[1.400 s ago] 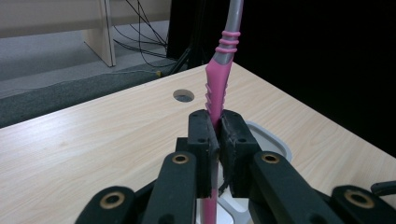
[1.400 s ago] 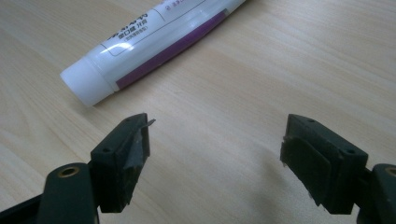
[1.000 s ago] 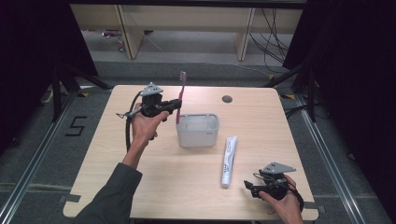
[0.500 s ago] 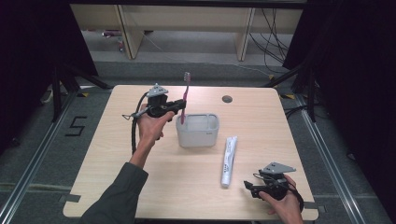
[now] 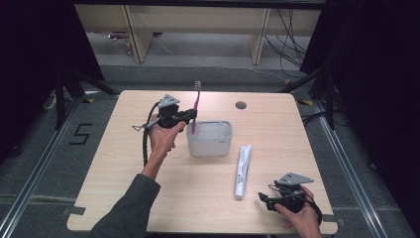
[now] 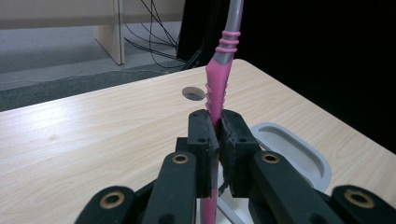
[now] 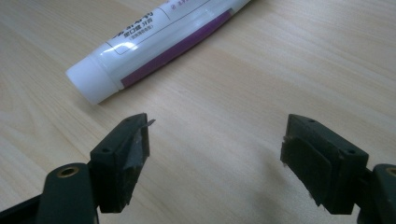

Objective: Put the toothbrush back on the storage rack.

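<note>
Pale wood is the surface of the table, and the grey cup near its middle is your landmark. Left of the cup, your left hand holds the left gripper just above the cup's left rim. Its jaws are pressed together on the pink toothbrush, which stands nearly upright. The bristle head is at the top and the lower end of the handle is inside the cup at its left side. In the left gripper view you see the two pads closed on the pink handle, with the cup's rim below. Right of the cup, the white toothpaste tube lies flat on the table. Further right and nearer to you, your right gripper rests low at the table edge, jaws wide apart and holding nothing, close to the tube's cap.
</note>
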Demonstrator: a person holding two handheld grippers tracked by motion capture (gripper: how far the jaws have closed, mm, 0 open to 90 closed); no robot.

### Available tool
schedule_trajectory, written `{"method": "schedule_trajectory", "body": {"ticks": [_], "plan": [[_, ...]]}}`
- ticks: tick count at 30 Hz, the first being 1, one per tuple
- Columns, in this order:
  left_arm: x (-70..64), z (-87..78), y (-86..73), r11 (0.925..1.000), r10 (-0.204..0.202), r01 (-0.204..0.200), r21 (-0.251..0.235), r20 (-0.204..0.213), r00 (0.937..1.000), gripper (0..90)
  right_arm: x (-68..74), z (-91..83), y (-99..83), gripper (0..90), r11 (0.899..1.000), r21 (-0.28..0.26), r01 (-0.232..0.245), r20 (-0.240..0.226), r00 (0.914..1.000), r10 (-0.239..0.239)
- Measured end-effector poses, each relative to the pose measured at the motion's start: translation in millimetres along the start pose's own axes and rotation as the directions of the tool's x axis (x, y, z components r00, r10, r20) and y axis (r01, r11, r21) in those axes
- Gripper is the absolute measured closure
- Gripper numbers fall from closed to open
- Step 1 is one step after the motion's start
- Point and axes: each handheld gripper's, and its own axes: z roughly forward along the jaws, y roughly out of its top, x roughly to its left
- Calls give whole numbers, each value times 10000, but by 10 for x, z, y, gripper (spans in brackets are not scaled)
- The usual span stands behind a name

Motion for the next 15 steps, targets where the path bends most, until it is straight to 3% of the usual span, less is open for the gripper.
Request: {"method": "schedule_trajectory", "body": {"ticks": [8,10,15], "plan": [[34,18,-84,10000,-41,41,81,-76,10000,829,3,12,-5,235,9999,-92,62,-14,10000,-62],[37,32,-108,9998,31,-28,186,-132,9999,829,27,9,-8,235,9995,115,-282,-132,9995,284],[55,45,-150,9994,93,-85,339,-218,9997,829,1,11,-5,235,10000,-55,74,10,10000,-74]]}}
